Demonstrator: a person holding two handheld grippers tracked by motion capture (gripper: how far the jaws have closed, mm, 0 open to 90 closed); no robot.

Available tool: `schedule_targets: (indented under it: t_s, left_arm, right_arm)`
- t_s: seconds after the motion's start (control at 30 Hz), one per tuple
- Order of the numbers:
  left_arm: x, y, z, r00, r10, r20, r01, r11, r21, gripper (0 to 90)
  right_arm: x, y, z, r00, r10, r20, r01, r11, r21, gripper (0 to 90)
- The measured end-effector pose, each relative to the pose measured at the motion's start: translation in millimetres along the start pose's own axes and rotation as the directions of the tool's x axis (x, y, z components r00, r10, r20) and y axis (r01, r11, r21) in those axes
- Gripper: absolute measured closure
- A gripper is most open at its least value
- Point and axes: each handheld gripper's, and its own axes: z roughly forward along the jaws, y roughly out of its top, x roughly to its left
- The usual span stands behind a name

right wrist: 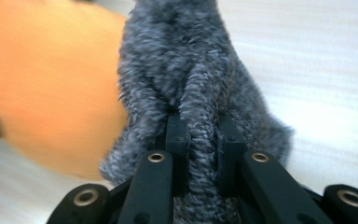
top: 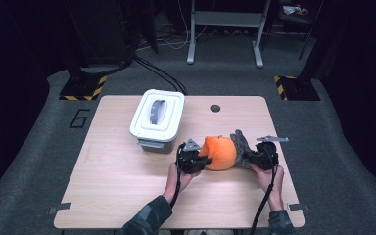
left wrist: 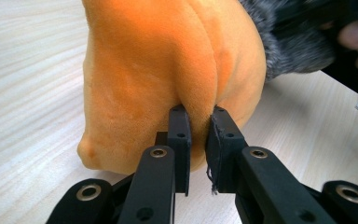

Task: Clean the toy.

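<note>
From the high view, an orange plush toy [top: 219,152] sits on the wooden table [top: 127,191], right of centre and toward the person's edge. A grey furry part [top: 241,146] joins its right side. The left gripper [top: 196,160] meets the orange body from the left, and the right gripper [top: 255,157] meets the grey fur from the right; each is held in one of the person's hands, with dark cables trailing back over the forearms. A white lidded box [top: 157,115] with a grey handle on its lid stands farther back on the table, left of the toy and apart from it. A small dark round hole [top: 215,108] shows near the table's far edge.

In the left gripper view, the left gripper's [left wrist: 199,126] fingers [left wrist: 179,140] stand almost together, pinching a fold of the orange plush toy [left wrist: 168,70] along a seam. The toy rests on the table [left wrist: 28,93], and the grey furry part [left wrist: 289,51] shows at its upper right.

In the right gripper view, the right gripper's [right wrist: 201,126] fingers [right wrist: 176,140] are clamped on a ridge of the grey furry part [right wrist: 186,70], which bulges up between them. The orange plush toy [right wrist: 46,93] lies blurred to the left, above the pale table [right wrist: 321,70].
</note>
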Motion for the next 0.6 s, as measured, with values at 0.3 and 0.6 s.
schedule_targets:
  t_s: [0.3, 0.6]
  left_arm:
    - [-1.8, 0.7, 0.4, 0.9999, 0.011, 0.004, -0.011, 0.9999, 0.002, 80.7]
    - [0.4, -0.4, 0.5, 1.0, 0.006, 0.001, -0.006, 1.0, 0.003, 80.8]
  right_arm:
    - [55.2, 27.8, -29.4, 0.9865, -0.148, -0.07, 0.141, 0.985, -0.098, 79.3]
    - [79.6, 31.8, 8.4, 0.9734, -0.222, -0.057, 0.22, 0.975, -0.033, 79.5]
